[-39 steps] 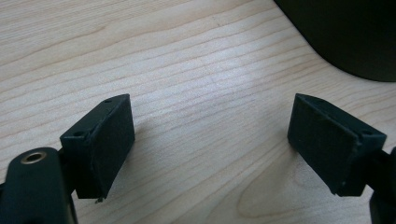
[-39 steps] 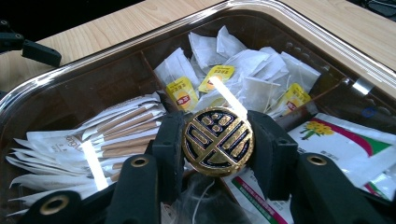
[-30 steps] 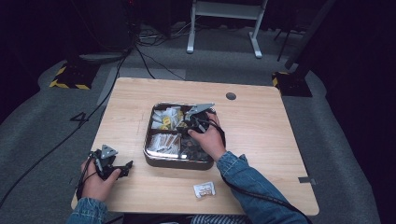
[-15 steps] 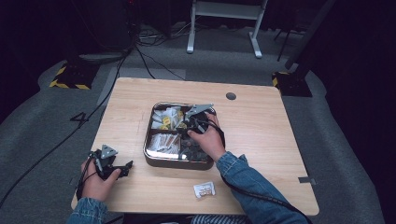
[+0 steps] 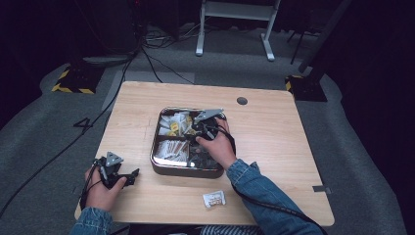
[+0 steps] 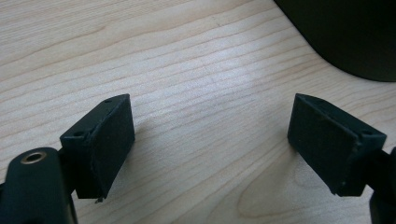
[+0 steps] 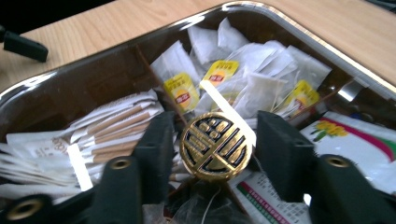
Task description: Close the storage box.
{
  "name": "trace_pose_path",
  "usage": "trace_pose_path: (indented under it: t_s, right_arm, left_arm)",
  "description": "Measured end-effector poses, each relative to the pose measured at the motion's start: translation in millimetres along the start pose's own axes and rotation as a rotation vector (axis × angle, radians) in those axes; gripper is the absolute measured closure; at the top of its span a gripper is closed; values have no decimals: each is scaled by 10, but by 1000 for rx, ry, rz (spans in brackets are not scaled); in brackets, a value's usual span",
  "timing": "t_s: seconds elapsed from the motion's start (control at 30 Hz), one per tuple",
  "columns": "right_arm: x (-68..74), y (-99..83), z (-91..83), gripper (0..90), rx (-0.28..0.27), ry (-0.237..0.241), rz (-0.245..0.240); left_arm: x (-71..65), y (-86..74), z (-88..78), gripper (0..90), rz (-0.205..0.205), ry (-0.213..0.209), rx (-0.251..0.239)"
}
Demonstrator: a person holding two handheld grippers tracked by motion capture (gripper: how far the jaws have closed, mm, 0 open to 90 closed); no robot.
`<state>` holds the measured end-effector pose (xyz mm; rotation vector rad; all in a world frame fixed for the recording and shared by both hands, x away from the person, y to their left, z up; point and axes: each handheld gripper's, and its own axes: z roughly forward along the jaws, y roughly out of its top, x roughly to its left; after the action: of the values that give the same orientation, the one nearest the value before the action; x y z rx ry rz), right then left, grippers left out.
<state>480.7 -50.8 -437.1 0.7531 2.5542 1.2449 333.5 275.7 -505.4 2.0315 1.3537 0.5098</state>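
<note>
Opening just now, my right claw has parted around the gold knob.
Knob stands between the pads at the tin's central divider; one pad perhaps grazes it, hard to tell. Left claw rests released on the table.

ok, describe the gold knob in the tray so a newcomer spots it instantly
Find the metal tray mid-table. Where its dividers cross stands a round gold knob, between the just-opened jaws of the right gripper. It alone is shiny metal with a black cut-out pattern; everything around it is paper sachets and tea bags.
</note>
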Motion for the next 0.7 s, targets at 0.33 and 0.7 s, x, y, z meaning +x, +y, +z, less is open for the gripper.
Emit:
trace_pose_path:
  t_s: [0.33,0.7]
  right_arm:
    - [-10,91,-221,349,-41,7,-6]
    - [-101,93,-558,339,-62,-10,-11]
  left_arm:
    - [0,0,0,152,0,0,0]
    - [5,1,-1,152,-1,-2,1]
